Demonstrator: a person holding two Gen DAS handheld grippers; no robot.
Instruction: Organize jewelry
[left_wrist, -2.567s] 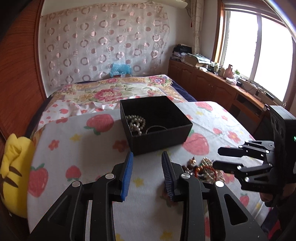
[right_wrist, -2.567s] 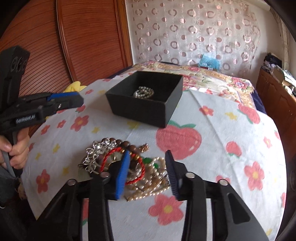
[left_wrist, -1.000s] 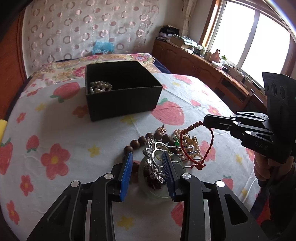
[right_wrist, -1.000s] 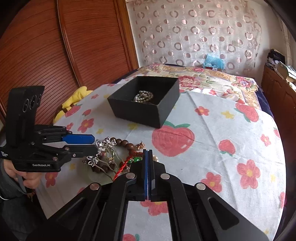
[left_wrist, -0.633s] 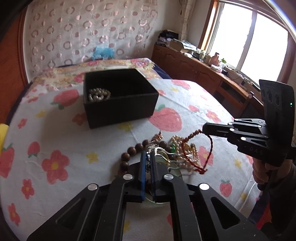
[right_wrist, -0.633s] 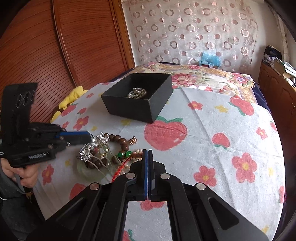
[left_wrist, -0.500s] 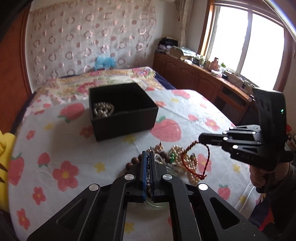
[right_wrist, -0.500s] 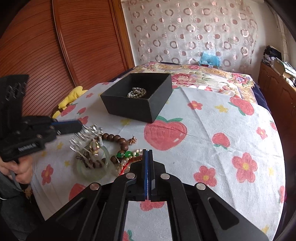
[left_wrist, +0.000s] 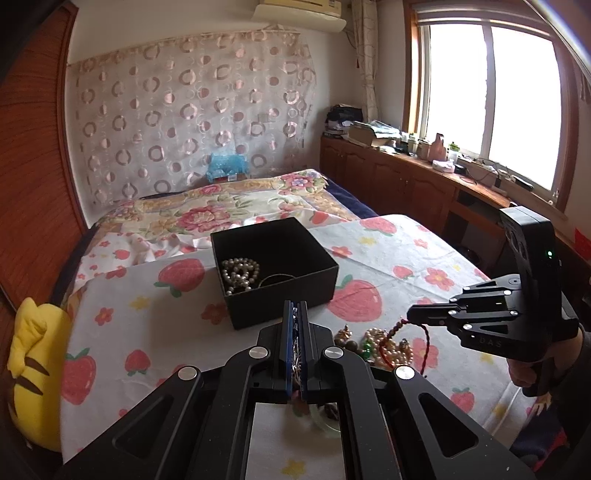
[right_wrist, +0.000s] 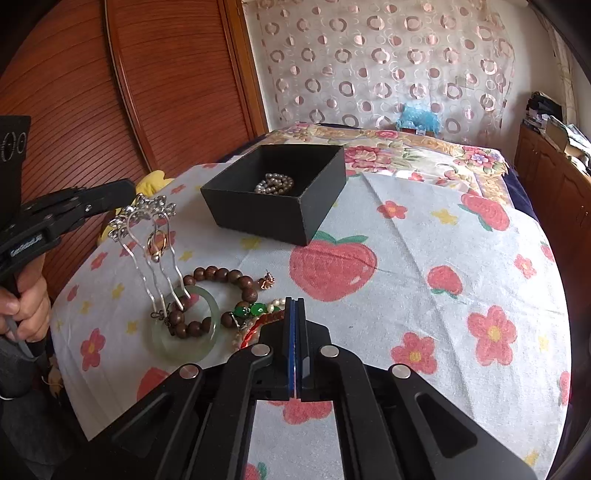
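Silver flower-topped hair fork (right_wrist: 147, 236) hangs pinched in the left claw (right_wrist: 125, 192) at the left of the right-wrist frame, its prongs touching the pale green jade bangle (right_wrist: 184, 325) on the strawberry-print table cloth (right_wrist: 424, 258). Lower centre, the right claw (right_wrist: 295, 306) is closed on a red braided cord bracelet (left_wrist: 421, 332). Upper centre, the black open box (right_wrist: 280, 199) holds a pearl strand (right_wrist: 275, 183).

Both tools are matte black plastic. The left gripper (left_wrist: 294, 314) and right gripper (right_wrist: 296, 312) carry blue pads on their fingers and round silver screws behind them. Across, the right gripper shows a green light, the left white lettering, gripped by bare-skinned hands.
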